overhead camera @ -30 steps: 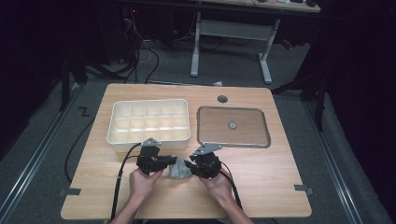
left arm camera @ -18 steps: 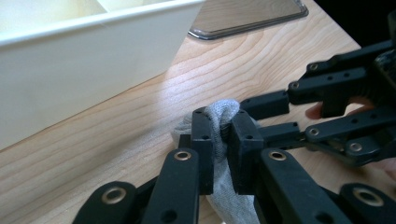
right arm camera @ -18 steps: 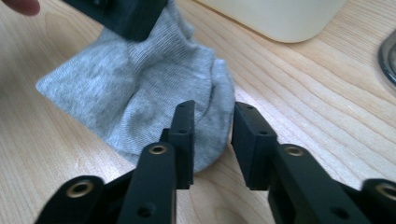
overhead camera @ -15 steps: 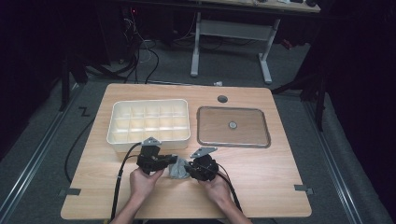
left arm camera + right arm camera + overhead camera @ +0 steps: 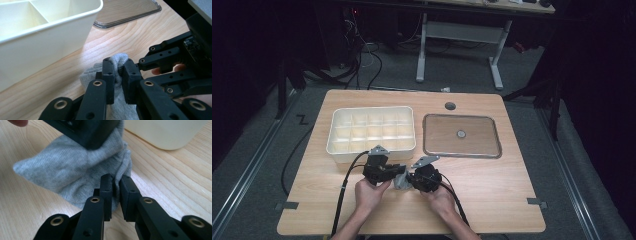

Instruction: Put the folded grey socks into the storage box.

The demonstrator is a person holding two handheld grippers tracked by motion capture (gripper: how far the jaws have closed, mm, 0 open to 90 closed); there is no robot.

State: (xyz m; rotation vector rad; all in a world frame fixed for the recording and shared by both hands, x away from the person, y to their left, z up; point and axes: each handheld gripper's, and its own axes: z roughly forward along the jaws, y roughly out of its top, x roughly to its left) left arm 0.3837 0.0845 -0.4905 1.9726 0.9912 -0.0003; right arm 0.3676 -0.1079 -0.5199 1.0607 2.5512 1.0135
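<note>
A small grey cloth (image 5: 401, 180) lies bunched on the wooden table near the front middle, held from both sides. My left gripper (image 5: 397, 174) is shut on a fold of it; in the left gripper view the pads (image 5: 108, 72) squeeze the cloth (image 5: 91, 73). My right gripper (image 5: 408, 181) comes in from the right, and its jaws have just been closing. In the right gripper view that gripper (image 5: 116, 182) pinches the cloth's (image 5: 65, 167) lower edge. The left gripper's black body (image 5: 87, 132) covers the cloth's top there.
A white tray with several compartments (image 5: 372, 146) stands just behind the hands, its wall close to the left gripper (image 5: 37, 47). A brown metal-rimmed tray (image 5: 462, 116) holding a small disc (image 5: 460, 134) sits at the back right. Cables trail off the front edge.
The right gripper has edged slightly left, closer to the cloth. The left hand and the cloth stay where they were.
</note>
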